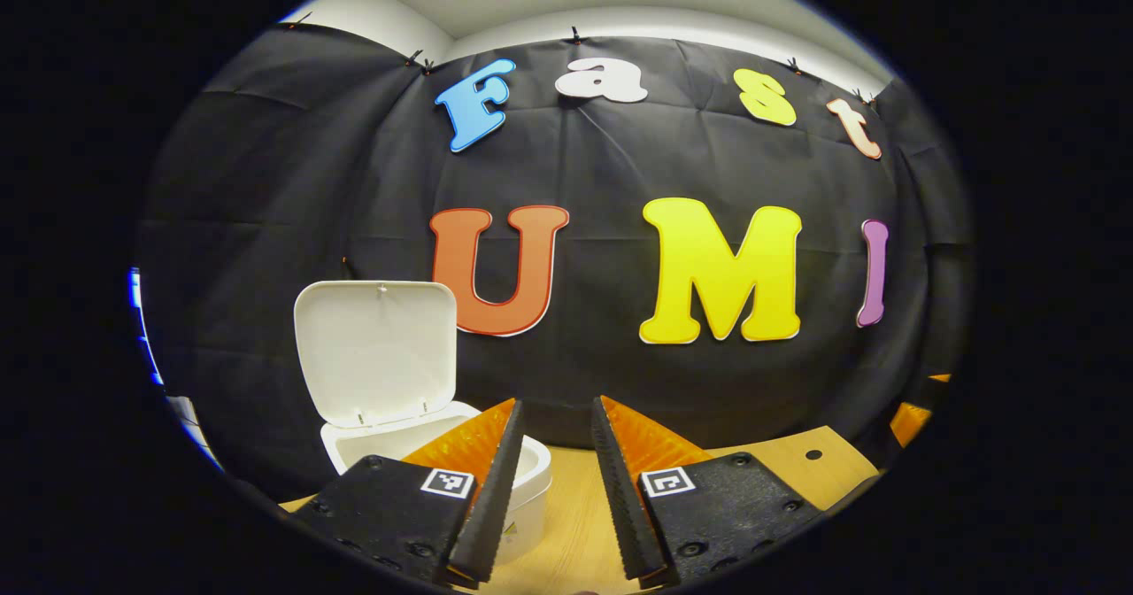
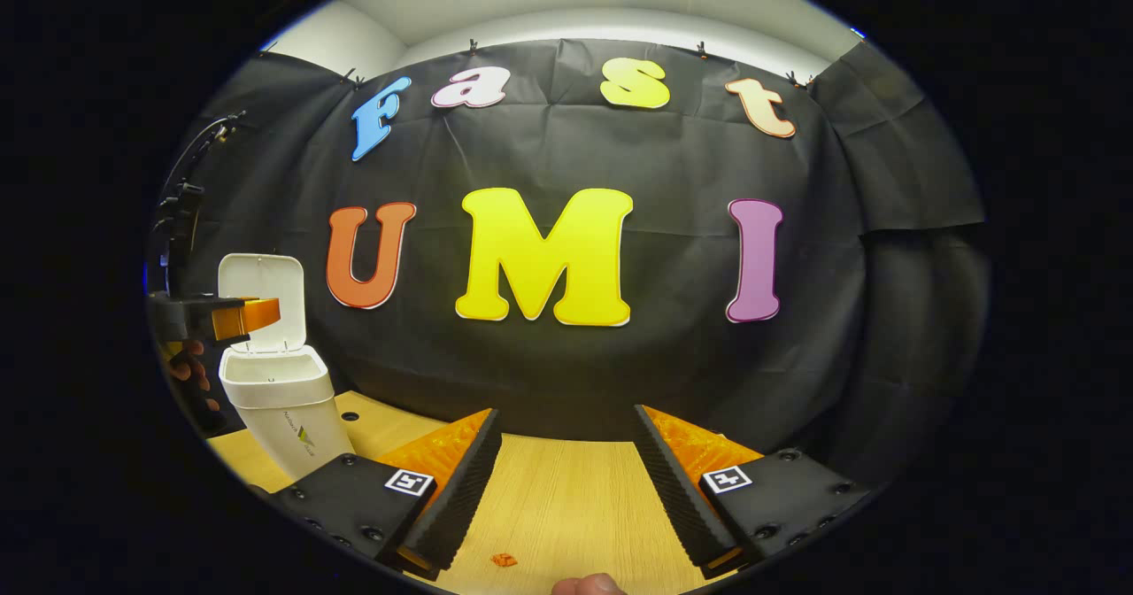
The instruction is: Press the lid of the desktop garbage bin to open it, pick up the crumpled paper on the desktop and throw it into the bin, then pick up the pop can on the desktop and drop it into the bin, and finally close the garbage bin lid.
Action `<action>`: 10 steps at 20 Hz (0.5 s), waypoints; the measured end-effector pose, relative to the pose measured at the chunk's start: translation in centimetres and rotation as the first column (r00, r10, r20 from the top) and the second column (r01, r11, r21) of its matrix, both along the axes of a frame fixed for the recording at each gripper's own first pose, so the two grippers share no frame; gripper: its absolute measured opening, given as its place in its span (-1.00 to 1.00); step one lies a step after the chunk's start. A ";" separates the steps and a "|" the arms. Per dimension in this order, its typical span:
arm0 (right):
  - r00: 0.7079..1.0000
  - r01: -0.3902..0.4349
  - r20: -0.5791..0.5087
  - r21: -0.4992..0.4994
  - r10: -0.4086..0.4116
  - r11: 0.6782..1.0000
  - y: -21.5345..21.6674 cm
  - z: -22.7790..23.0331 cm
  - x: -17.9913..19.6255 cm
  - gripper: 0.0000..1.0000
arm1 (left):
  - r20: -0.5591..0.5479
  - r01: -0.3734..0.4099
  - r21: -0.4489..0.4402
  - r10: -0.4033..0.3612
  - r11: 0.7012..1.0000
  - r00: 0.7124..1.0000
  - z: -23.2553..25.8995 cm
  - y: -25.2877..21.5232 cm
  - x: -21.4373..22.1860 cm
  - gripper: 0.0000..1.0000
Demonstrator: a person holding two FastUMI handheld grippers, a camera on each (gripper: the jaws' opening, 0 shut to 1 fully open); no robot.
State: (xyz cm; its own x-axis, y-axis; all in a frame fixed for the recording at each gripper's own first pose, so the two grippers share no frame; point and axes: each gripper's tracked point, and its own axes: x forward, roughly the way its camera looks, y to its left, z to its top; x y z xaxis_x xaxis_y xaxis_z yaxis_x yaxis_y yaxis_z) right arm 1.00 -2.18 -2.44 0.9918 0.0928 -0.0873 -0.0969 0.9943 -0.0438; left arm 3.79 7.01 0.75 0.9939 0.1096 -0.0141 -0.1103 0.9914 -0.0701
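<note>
Wooden desktop (image 2: 566, 498), black cloth wall (image 2: 673, 374)

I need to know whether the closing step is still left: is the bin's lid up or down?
Up. The lid stands raised behind the bin, whose top is open in both views.

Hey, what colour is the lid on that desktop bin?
White. The lid stands open above the bin, clearest in the left gripper view.

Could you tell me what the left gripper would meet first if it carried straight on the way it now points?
Probably the black cloth wall. The left gripper, jaws open and empty, points just right of the open garbage bin, though depth is unclear.
</note>
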 end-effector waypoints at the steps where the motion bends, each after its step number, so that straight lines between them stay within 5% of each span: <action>1: 1.000 -0.004 0.000 -0.009 0.004 1.000 -0.2 -0.3 -0.2 0.88 | -0.008 0.005 0.001 -0.005 1.000 1.000 -0.4 -0.2 -0.2 0.24; 10: 0.986 -0.119 -0.125 -0.029 0.115 0.992 -0.2 -7.1 -2.3 0.89 | -0.022 0.063 0.036 -0.062 0.997 0.998 -2.2 -2.6 -3.0 0.74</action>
State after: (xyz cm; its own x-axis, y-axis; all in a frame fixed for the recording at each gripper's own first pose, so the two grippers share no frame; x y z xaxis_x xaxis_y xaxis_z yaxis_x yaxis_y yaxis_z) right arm -1.34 -2.37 -9.55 0.9559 0.2025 -0.2129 -0.2196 0.9738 -0.0598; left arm 0.83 4.45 -1.47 0.9983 0.0479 -0.0320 -0.0489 0.9983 -0.0318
